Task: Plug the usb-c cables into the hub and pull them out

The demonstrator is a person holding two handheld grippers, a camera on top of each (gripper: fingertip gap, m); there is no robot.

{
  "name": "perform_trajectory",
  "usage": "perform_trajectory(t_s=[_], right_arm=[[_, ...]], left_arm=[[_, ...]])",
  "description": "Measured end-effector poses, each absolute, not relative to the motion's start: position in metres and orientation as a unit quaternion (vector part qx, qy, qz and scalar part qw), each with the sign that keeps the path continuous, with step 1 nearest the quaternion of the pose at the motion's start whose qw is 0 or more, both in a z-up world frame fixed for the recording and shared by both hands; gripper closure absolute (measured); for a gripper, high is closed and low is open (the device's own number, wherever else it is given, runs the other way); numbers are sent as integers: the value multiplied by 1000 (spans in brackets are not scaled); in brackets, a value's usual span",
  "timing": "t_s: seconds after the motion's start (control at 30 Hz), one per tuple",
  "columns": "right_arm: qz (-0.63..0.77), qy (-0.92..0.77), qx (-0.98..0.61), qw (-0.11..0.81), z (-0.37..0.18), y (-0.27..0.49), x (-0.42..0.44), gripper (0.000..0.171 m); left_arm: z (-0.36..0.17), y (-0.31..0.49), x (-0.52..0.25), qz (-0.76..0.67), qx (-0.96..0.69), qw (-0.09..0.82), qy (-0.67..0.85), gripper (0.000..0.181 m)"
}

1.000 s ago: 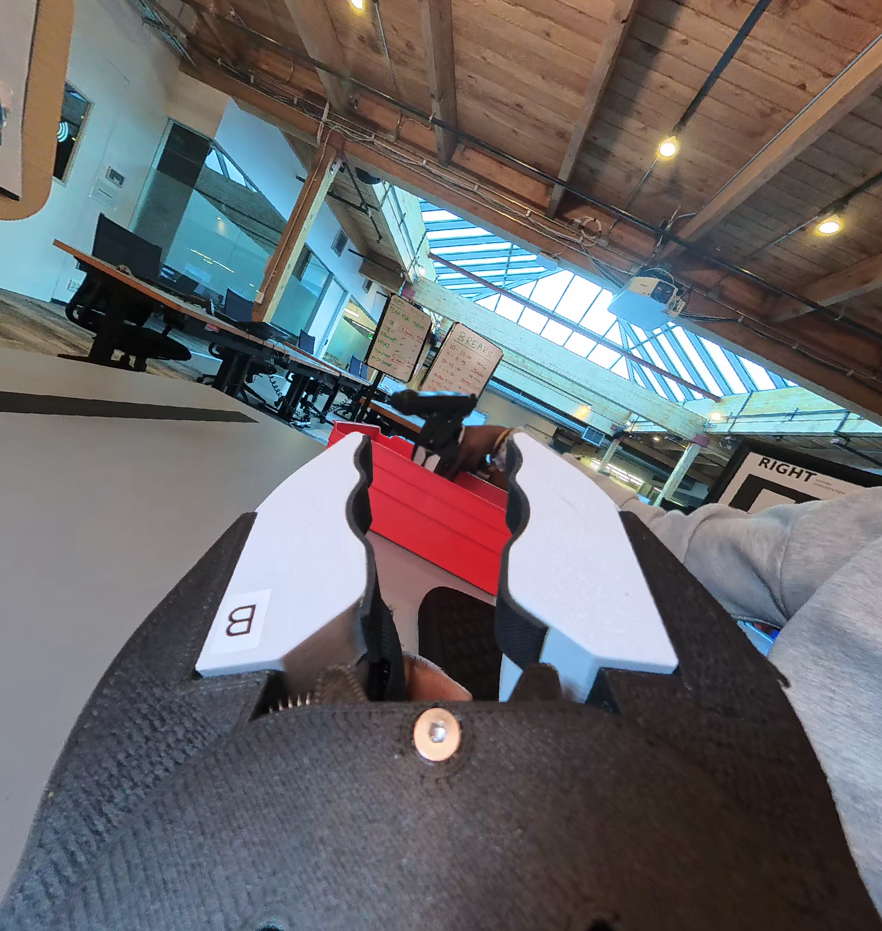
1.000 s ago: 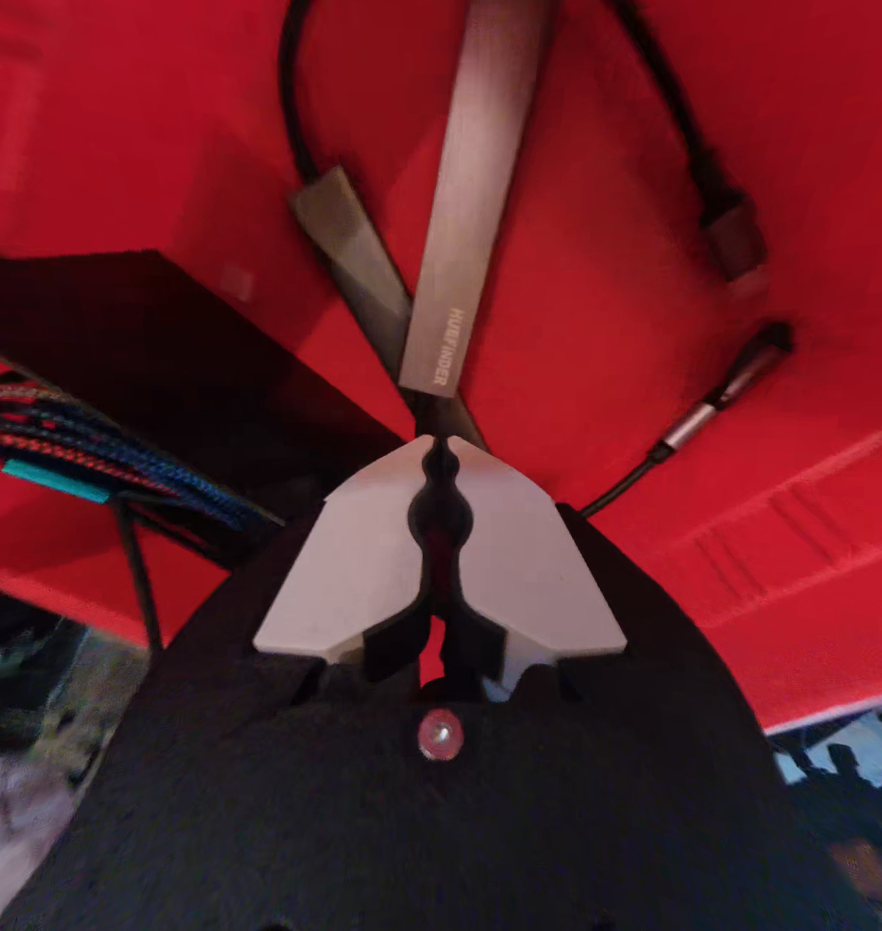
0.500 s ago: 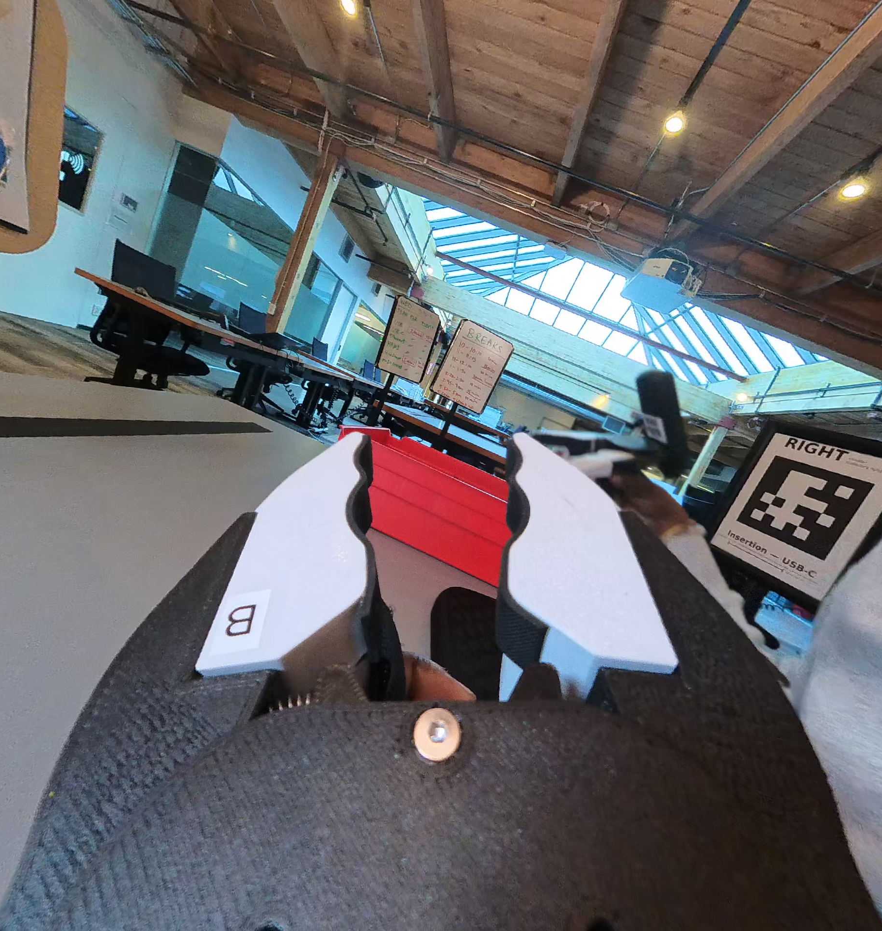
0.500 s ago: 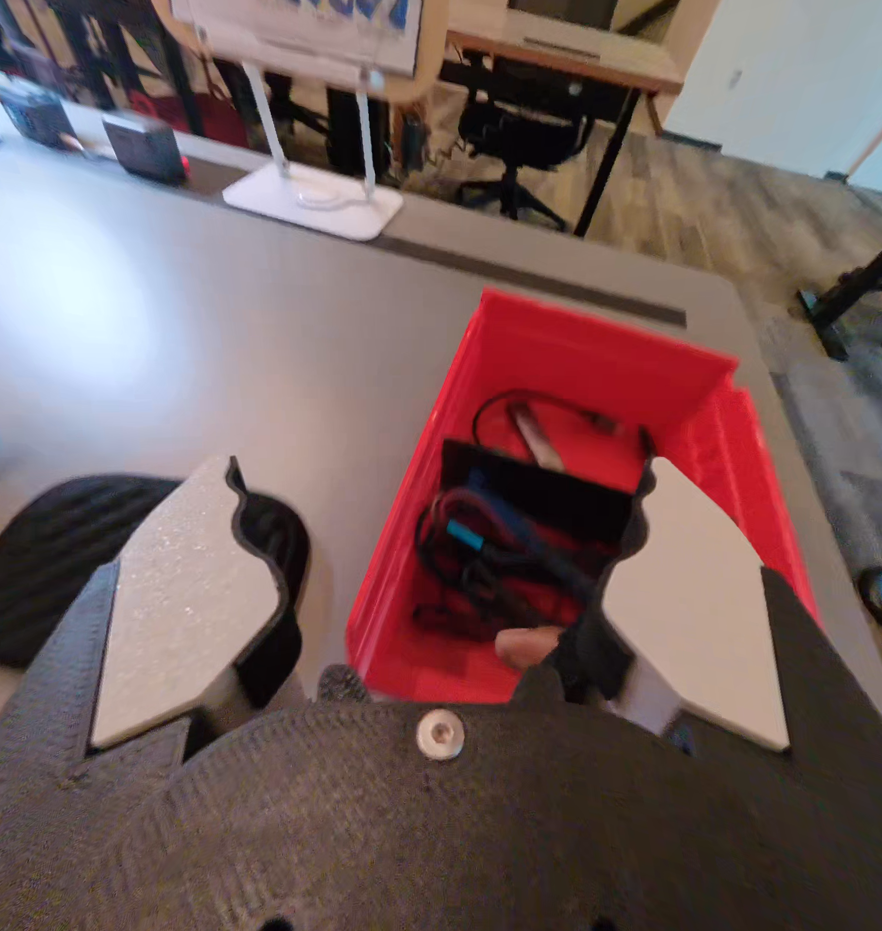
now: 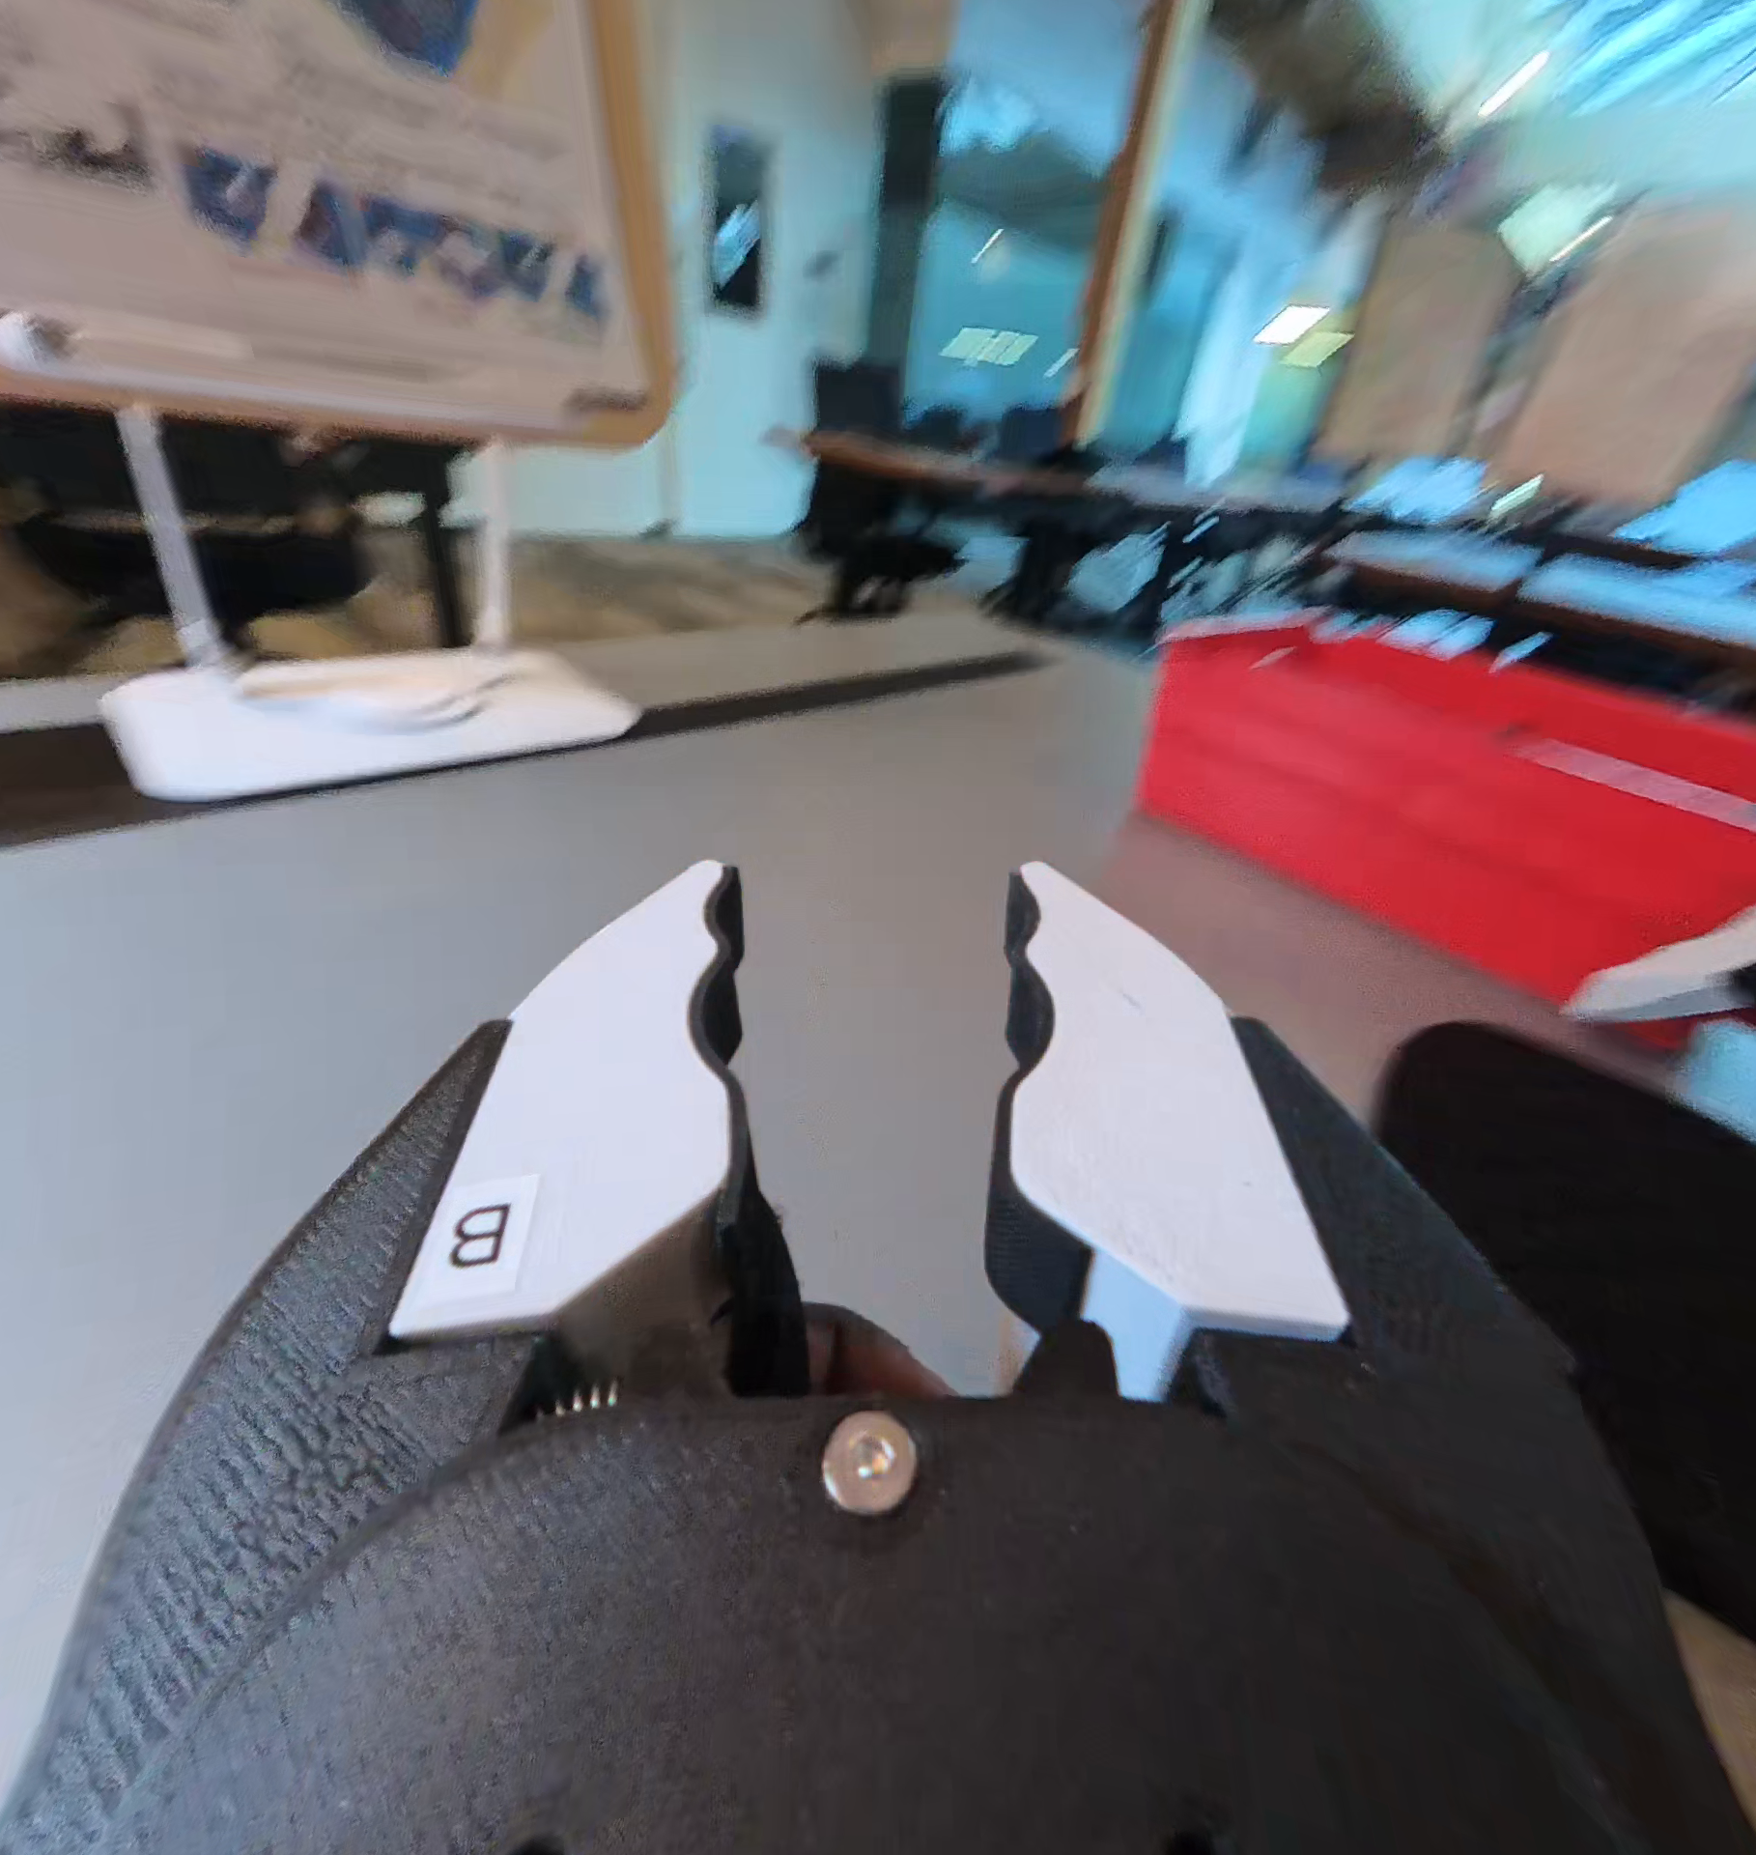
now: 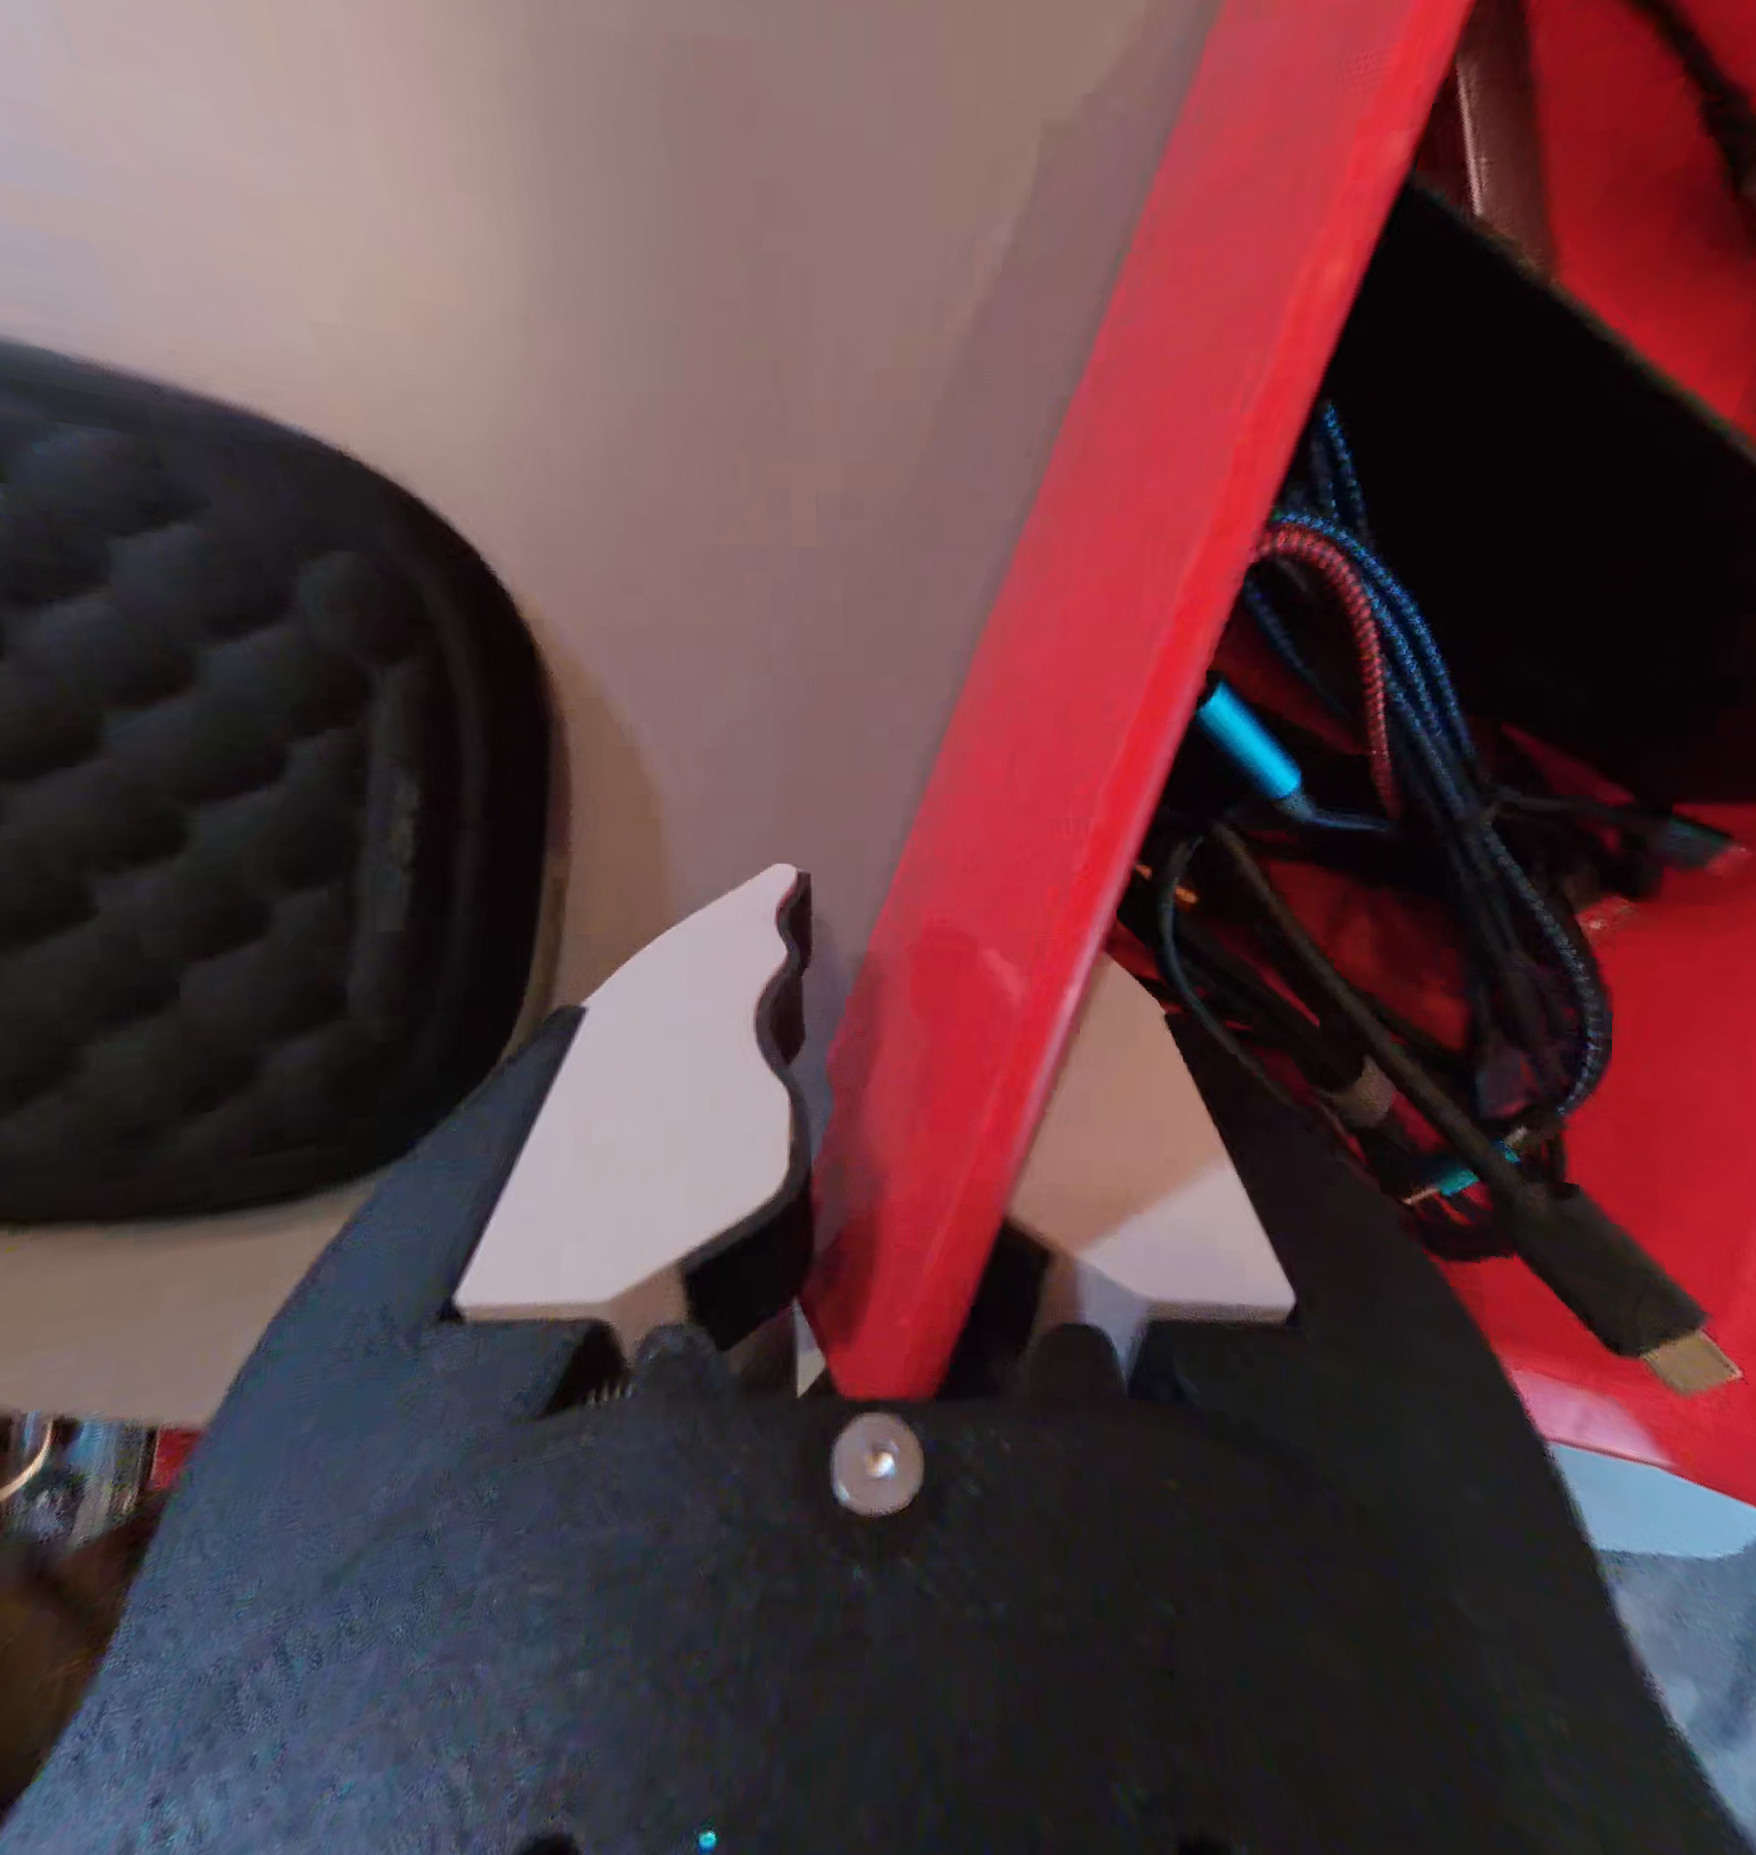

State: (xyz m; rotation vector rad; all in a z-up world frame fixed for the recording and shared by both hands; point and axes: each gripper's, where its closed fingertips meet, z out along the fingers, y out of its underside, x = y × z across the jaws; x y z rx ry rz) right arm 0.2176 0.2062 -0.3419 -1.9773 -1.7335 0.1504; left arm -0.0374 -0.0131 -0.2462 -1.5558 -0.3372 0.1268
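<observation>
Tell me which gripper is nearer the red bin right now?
Right. The right gripper straddles the red bin wall, one finger either side. The left gripper hovers open over the table, bin off to its right.

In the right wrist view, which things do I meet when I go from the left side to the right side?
Black quilted oval pad → bare grey table top → red plastic bin wall, straddled by the right gripper → tangle of braided red, blue and black cables inside the bin.

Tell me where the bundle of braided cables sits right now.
In the right wrist view, the braided cables lie inside the red bin, on the right, just past the wall the right tool straddles, beside a black block.
</observation>
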Motion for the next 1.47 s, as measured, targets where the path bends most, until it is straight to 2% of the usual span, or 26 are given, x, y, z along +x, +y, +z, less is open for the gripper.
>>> perform_trajectory(t_s=[0.07,0.17,0.33,0.57,0.7,0.8,1.0,1.1,1.27,1.37,1.47], right_arm=[[62,-623,-736,259,-342,206,203,146],[78,-628,-722,278,-342,203,170,138],[64,-655,-701,275,-344,183,114,129],[83,-679,-666,299,-344,145,44,130],[96,-705,-641,289,-344,108,11,129],[130,-725,-628,253,-344,71,-9,122],[173,-763,-584,216,-344,-3,-40,101],[176,-784,-558,210,-345,-40,-49,92],[176,-817,-514,195,-346,-101,-61,82],[173,-835,-486,192,-347,-133,-71,79],[169,-851,-458,195,-348,-161,-82,78]], left_arm=[[-261,-14,-51,100,-731,651,-180,130],[-269,-15,-55,113,-747,627,-191,130],[-269,-20,-59,127,-747,621,-200,130],[-267,-22,-59,135,-749,618,-197,130],[-247,-37,-70,189,-721,638,-193,130],[-222,-60,-74,223,-697,659,-174,130],[-124,-160,-61,261,-671,677,-153,130],[-107,-241,-71,318,-647,659,-214,130],[-150,-402,-111,392,-601,547,-431,128],[-190,-449,-111,326,-601,520,-512,116],[-216,-472,-113,287,-595,504,-556,113]])
